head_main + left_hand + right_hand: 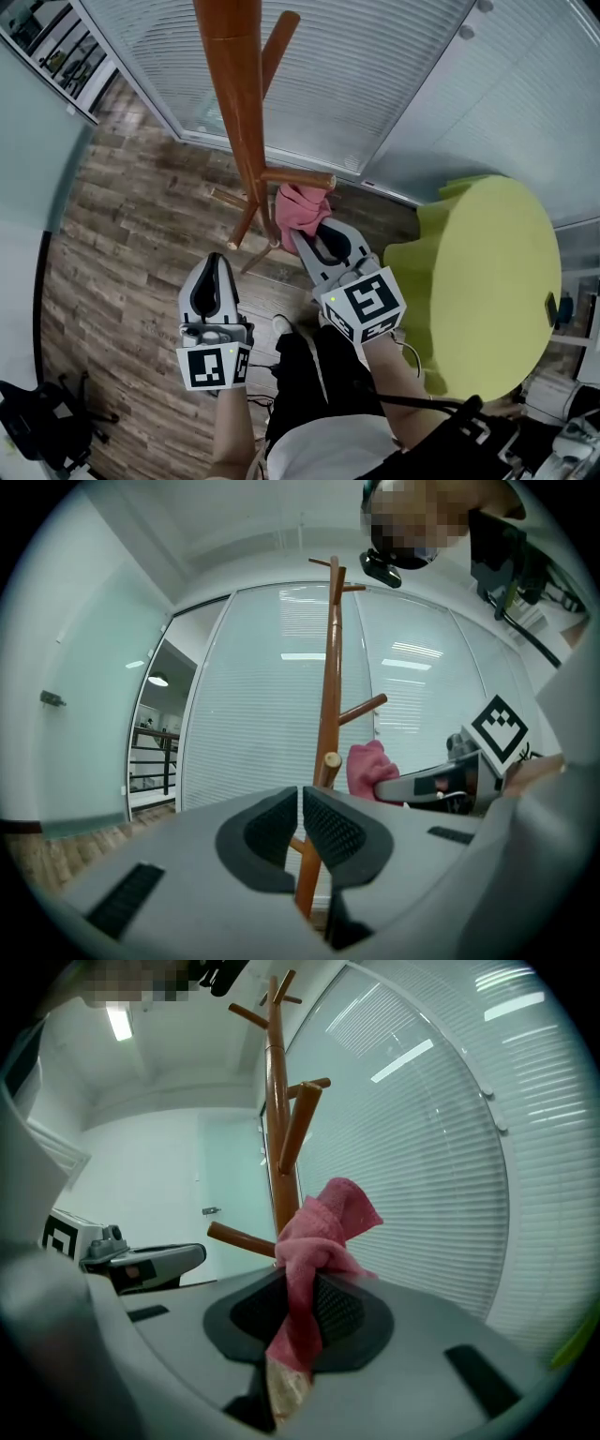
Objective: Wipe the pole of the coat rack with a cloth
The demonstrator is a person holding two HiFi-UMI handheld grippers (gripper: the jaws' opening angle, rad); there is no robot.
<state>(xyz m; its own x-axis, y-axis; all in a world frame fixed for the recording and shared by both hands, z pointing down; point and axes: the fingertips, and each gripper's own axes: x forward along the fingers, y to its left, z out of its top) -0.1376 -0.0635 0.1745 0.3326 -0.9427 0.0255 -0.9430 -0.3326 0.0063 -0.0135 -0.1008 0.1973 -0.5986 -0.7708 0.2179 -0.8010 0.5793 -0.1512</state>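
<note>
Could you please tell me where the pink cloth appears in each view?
Head view: cloth at centre, just right of the pole.
Left gripper view: cloth right of centre, beside the pole.
Right gripper view: cloth at centre, pinched in the right gripper.
Shared landmark: the pole.

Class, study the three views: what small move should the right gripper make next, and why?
Probably ease the right gripper toward the pole until the pink cloth presses against it: its jaws are shut on the cloth, which sits just beside the pole.
</note>
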